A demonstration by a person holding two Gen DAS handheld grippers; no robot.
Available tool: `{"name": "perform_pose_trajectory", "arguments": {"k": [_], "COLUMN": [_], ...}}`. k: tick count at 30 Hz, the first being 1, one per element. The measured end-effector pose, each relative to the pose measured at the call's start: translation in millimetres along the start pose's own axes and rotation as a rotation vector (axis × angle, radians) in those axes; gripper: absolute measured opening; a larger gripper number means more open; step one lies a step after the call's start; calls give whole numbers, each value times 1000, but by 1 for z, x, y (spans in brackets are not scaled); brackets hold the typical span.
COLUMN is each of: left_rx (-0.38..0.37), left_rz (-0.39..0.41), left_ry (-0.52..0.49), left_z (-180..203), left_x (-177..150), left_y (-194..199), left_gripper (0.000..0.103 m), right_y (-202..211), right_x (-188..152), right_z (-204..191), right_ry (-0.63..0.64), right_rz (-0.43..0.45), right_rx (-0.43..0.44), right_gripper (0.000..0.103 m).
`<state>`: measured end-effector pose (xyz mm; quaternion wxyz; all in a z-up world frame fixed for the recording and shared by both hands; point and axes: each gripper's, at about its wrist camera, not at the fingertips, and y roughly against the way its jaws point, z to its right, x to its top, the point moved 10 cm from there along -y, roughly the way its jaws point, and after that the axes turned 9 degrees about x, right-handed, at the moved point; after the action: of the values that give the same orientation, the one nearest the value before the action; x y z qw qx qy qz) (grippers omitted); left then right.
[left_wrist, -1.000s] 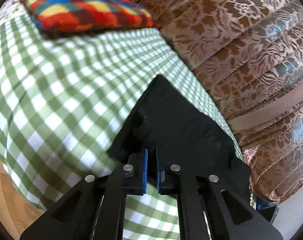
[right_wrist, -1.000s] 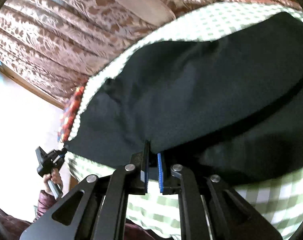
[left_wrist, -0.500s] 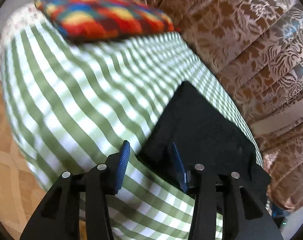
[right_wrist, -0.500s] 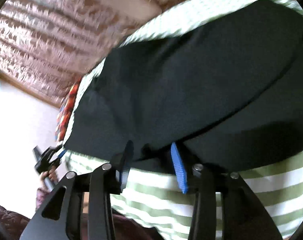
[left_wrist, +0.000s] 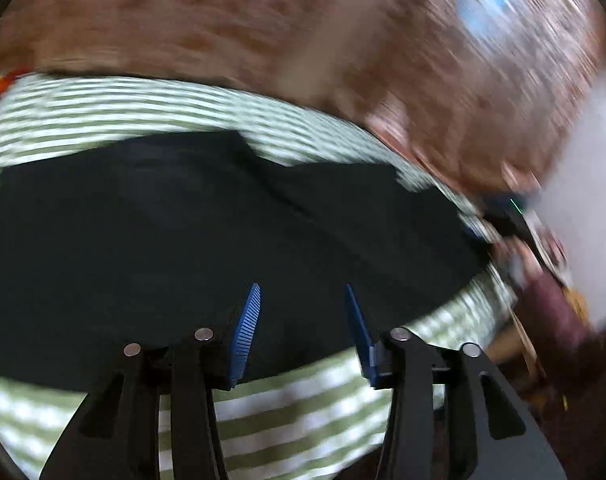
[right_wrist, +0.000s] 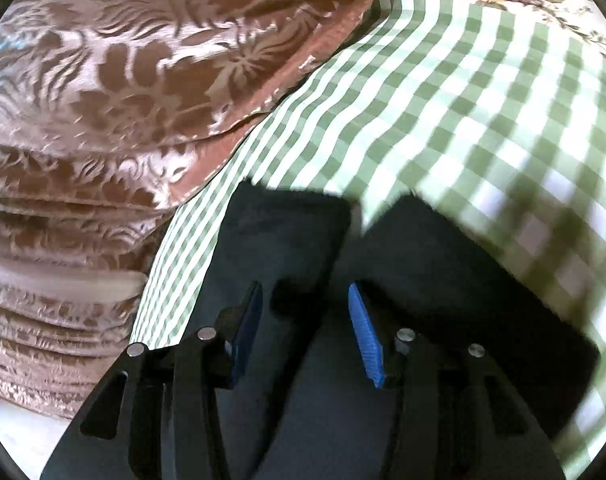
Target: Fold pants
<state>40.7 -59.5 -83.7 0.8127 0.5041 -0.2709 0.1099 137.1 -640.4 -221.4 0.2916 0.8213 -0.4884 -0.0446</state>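
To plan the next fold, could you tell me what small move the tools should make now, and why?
Probably lower the right tool and close it on the pants leg ends: both tools are open, and the two hems lie flat ahead on the checked cloth.

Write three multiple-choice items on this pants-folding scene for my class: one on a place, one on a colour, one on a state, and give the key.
1. The pants lie on: A) a green checked cloth B) a bare wooden floor C) a glass table.
2. The pants are: A) red B) black C) white.
3. The left gripper and right gripper are: A) both shut on cloth B) one open C) both open.

Key:
1 A, the green checked cloth surrounds the pants.
2 B, the fabric is black in both views.
3 C, a wide gap separates each pair of blue pads.
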Motion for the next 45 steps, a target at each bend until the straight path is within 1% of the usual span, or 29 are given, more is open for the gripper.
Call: {"name": "perform_pose_trajectory", "arguments": {"k": [1,2,3,4,5,8,10,13,14,15,16,17,18,20,24,26,28,30,32,33,35,37,38,39,40,42,43,44,45], "left_rx": [-37,-56,-76,-104,-109,-128,-101,-82,-85,-80,-68,-52,-48,-81,-100,-115,-128,-111,-122,-136,-183,-234,-259,-272,-277,-265,-249,-219,-214], "left_rz": [-35,-58,-80,-110,-132,-162,-162,-172,-175,-172,-169,-171,-170,-168,-168,-163,-160,-182,-210,-215,-222,-200,-183,-167,-146,-108,-97,-88,-93], "left_ry": [-72,-124,-164,-208,-240,-294,-343,-361,-368,-376,-388,-400,-400,-370,-376,-373,-367,-391,-378,-365,-315,-274,-253,-236,-215,-184,-177,-170,-165], "left_z": [26,41,54,69,79,94,98,96,97,96,96,93,92,88,91,91,92,92,92,92,90,91,91,91,91,91,91,90,92], "left_x": [-5,-9,-13,-19,-24,-32,-38,-39,-41,-39,-39,-40,-38,-35,-34,-33,-33,-39,-43,-43,-37,-30,-25,-20,-13,0,4,8,10], "left_y": [-14,-22,-29,-38,-47,-61,-68,-79,-79,-81,-82,-83,-85,-85,-82,-78,-74,-80,-86,-85,-79,-66,-59,-54,-49,-49,-51,-57,-63], "left_gripper": [52,52,52,52,52,52,52,53,51,40,34,25,13,6,5,5,4,4,5,5,5,5,5,5,5,5,5,5,5], "right_y": [-5,-9,-10,-9,-7,25,51,95,107,116,122,123,123,119,109,109,115,111,96,92,98,111,122,130,132,121,108,96,82], "right_x": [3,5,7,8,7,3,-2,-10,-12,-15,-18,-21,-25,-33,-39,-38,-36,-36,-40,-41,-42,-40,-39,-38,-39,-52,-63,-75,-89], "right_z": [1,1,-2,-6,-10,-32,-46,-54,-50,-42,-32,-24,-11,15,52,52,44,50,62,66,66,64,62,54,45,13,-5,-20,-36], "right_ry": [5,4,19,48,64,140,187,225,217,201,185,172,147,90,37,26,59,56,67,62,35,53,79,103,117,173,216,248,285], "right_rz": [3,3,3,4,12,49,76,124,138,149,152,147,139,123,100,110,133,123,78,71,82,120,153,182,188,148,100,60,10], "right_rx": [-14,-19,-25,-39,-44,-14,-11,-9,-16,-24,-40,-51,-70,-93,-124,-108,-97,-121,-166,-172,-156,-198,-254,-260,-233,-146,-105,-71,-33], "right_gripper": [35,28,9,7,6,5,5,5,5,5,5,5,5,5,5,5,5,5,6,7,18,36,39,39,39,41,44,45,47]}}
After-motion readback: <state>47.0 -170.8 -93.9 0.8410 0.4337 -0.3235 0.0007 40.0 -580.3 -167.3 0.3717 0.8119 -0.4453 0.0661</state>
